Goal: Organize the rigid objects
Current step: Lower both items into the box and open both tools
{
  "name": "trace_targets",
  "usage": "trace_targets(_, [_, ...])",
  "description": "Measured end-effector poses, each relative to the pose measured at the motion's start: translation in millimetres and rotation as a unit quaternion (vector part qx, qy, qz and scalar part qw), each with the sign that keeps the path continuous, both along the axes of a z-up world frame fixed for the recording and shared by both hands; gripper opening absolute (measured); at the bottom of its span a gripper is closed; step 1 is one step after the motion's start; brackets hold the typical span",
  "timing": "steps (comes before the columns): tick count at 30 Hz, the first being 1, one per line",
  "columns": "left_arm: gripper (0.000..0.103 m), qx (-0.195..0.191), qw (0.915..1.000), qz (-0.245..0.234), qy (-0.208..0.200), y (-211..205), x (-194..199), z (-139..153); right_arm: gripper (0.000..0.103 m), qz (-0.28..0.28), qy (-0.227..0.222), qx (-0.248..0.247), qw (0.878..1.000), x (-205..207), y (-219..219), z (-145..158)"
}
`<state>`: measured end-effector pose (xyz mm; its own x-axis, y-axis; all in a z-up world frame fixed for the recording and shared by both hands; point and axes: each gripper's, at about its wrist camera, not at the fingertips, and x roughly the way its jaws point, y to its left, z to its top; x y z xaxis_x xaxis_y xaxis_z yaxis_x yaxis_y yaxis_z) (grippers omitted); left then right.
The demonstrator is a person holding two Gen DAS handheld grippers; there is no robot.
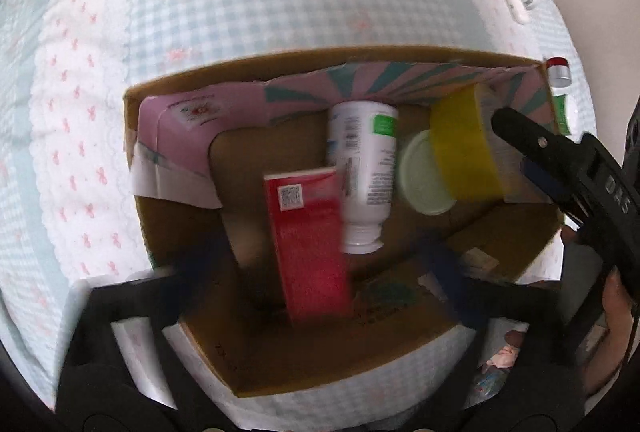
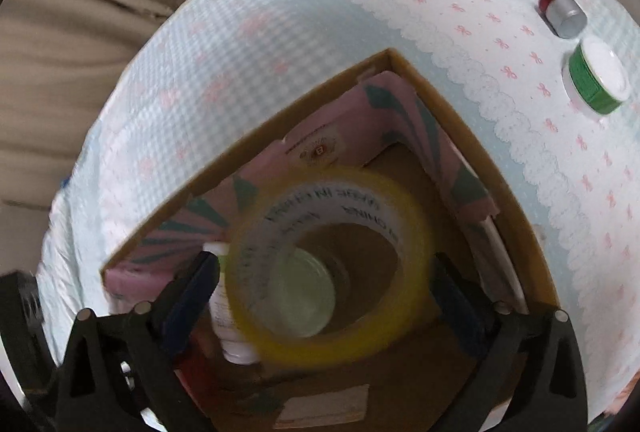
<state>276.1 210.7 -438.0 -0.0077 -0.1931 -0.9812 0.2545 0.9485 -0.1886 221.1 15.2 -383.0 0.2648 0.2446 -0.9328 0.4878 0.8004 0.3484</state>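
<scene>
While both grippers hang over the open cardboard box, each set of jaws stands wide with nothing pressed between the pads; the left gripper frames the red carton, blurred, its long axis running away from the camera between the fingers; the right gripper frames the yellow tape roll, blurred, its hole facing the camera, over a pale green lid with the white bottle just beside; farther off on the bedspread, nearer the right hand, lie a green-banded jar and a silver red-capped can, seemingly next.
</scene>
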Motion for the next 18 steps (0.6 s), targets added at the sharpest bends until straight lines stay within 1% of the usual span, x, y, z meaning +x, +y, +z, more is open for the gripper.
trace_targets(2, [0.103, 0.001, 1.0, -0.003, -0.002, -2.1, -0.6, 0.4, 0.103, -0.007, -0.01, -0.013, 1.0, 0.4, -1.2, 4.9])
trace_targets(4, [0.103, 0.006, 1.0, 0.001, -0.006, -1.6, -1.6, -0.6, 0.103, -0.001, -0.01, -0.02, 1.0, 2.2, -0.2, 8.3])
trace_targets(7, [0.103, 0.003, 0.9999, 0.01, -0.004, 2.3, -3.5, -2.1, 0.103, 0.006, -0.005, -0.014, 1.0, 1.4, 1.0, 9.1])
trace_targets(12, [0.103, 0.002, 0.9998, 0.02, -0.006, 9.6, -5.9, -3.3, 0.103, 0.018, -0.006, -0.022, 1.0, -2.6, 5.4, 11.9])
trace_targets(15, [0.103, 0.009, 0.9996, 0.023, -0.016, 13.1, -9.1, 0.6, 0.103, 0.022, -0.009, -0.022, 0.999, -4.1, 7.5, 16.1])
trace_targets(18, [0.103, 0.006, 0.9991, 0.032, -0.026, 16.0, -12.6, 7.9, 0.103, 0.03, -0.013, -0.022, 0.999, -6.0, 9.2, 22.8])
